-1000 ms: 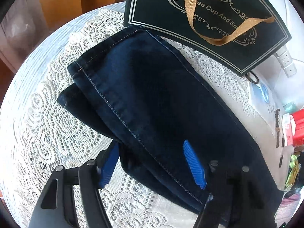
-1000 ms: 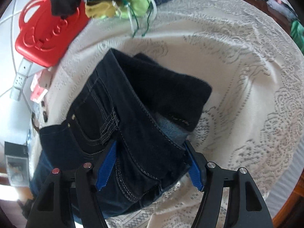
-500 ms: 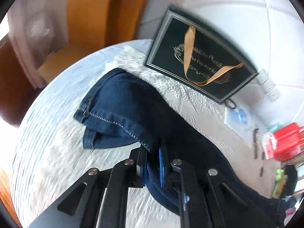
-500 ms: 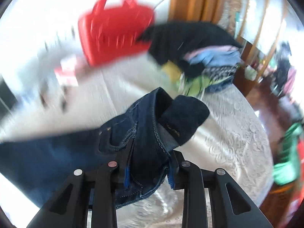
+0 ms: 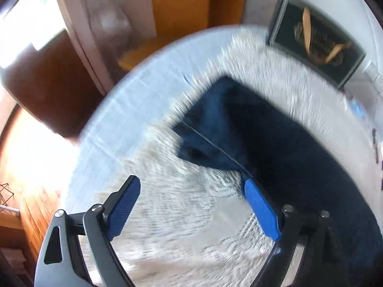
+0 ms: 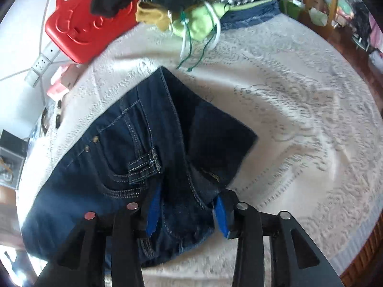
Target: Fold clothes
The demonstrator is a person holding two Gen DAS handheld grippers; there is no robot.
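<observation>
A round table under a white lace tablecloth [image 6: 299,100] fills most of both views. Across it lie the dark blue jeans [image 6: 115,148]. In the right wrist view they run from the lower left up to the centre, waist end nearest the camera. In the left wrist view the hem end [image 5: 203,129] sits at the centre of the frame, its lower corner doubled back on itself.

The denim looks thick and fairly heavy. It is soft enough to fold, yet stiff at the seams, belt loop [image 6: 143,165] and rivets, so it should hold a crease and is unlikely to slip from ribbed pads. The best holds are probably the bulky edges: the waistband at one end and the stitched hem corners at the other. A single loose layer would likely sag and drag.

The right gripper [image 6: 186,212] straddles the bunched waist fabric. Its jaws have just been opening, and the blue pads [image 6: 221,215] stand at either side of the denim without clearly pressing it.

The left gripper [image 5: 194,212] is spread wide over bare lace, its jaws having just been opening, with nothing between them. Its right-hand pad sits just at the jeans' edge.

At the top of the right wrist view a heap of unfolded clothes [image 6: 203,7] waits beside a red plastic basket [image 6: 79,31].
</observation>
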